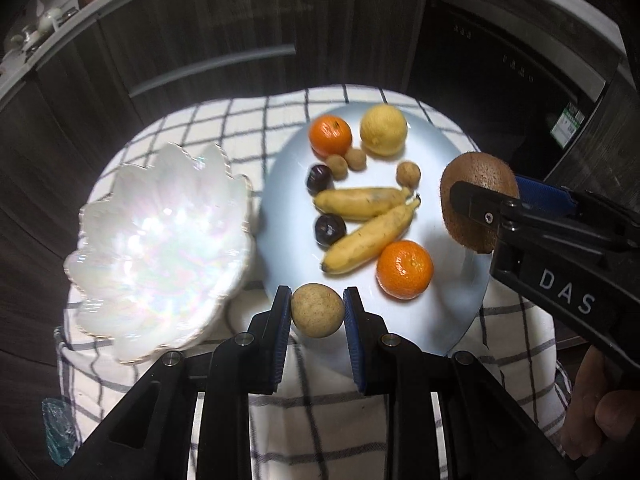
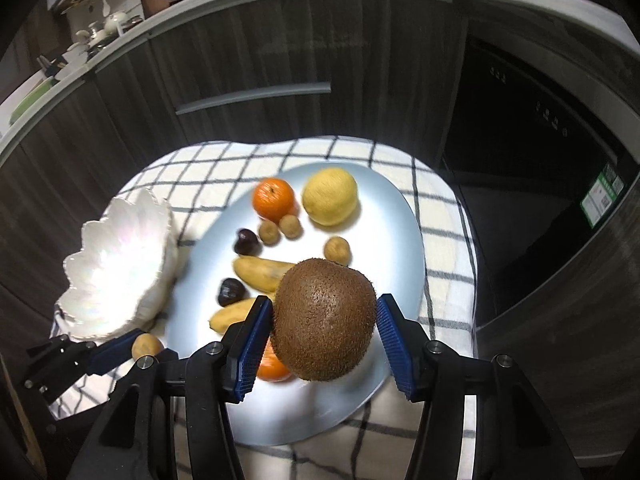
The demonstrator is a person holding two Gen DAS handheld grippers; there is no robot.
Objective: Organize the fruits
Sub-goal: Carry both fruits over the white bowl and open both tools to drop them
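A small tan fruit point(image 1: 317, 310) is gripped by the left tool point(image 1: 316, 312) over the plate's point(image 1: 420, 320) near edge. A kiwi point(image 2: 324, 320) is gripped by the right tool point(image 2: 320, 344) above the plate.

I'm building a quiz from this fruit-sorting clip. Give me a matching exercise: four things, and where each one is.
Things:
1. kiwi
2. small tan fruit
3. lemon
4. shell-shaped bowl

Places:
A. far side of the grey plate
B. in the left tongs
C. on the checked cloth, beside the plate
D. in the right tongs

Pairs: 1-D, 2-B, 3-A, 4-C
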